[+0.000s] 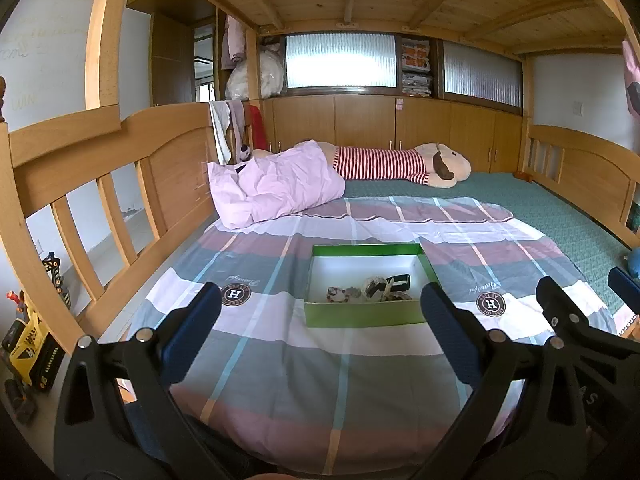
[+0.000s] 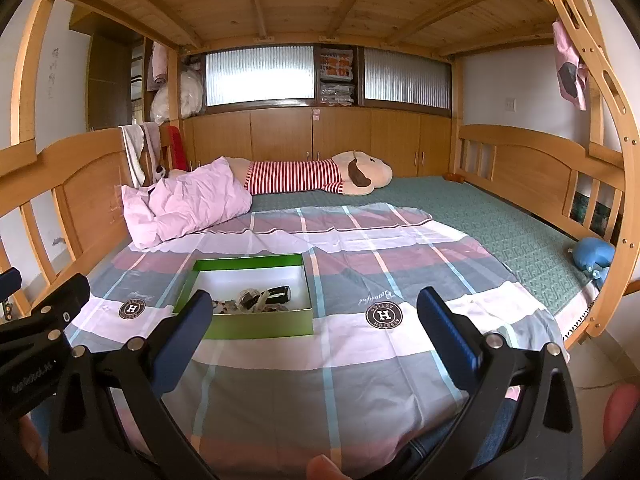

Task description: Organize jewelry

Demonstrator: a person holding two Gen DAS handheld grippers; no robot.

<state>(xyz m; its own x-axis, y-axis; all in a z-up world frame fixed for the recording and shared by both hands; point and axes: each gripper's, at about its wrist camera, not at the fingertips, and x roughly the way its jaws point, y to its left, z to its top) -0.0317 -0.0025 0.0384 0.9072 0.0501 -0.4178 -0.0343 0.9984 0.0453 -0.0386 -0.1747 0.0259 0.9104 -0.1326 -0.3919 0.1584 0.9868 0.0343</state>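
A shallow green box (image 1: 362, 314) with a white inside lies on the plaid bedsheet; it also shows in the right wrist view (image 2: 260, 326). Inside it lies a small heap of jewelry (image 1: 370, 290), with beaded pieces, a pale band and a black piece, also seen in the right wrist view (image 2: 256, 300). My left gripper (image 1: 320, 304) is open and empty, held just short of the box. My right gripper (image 2: 316, 312) is open and empty, to the right of the box and short of it.
A pink pillow (image 1: 276, 184) and a long striped plush toy (image 1: 400, 166) lie at the far end of the bed. Wooden rails (image 1: 120, 184) run along both sides. A blue toy (image 2: 594, 256) sits at the right edge. Toy trucks (image 1: 28, 344) stand left of the bed.
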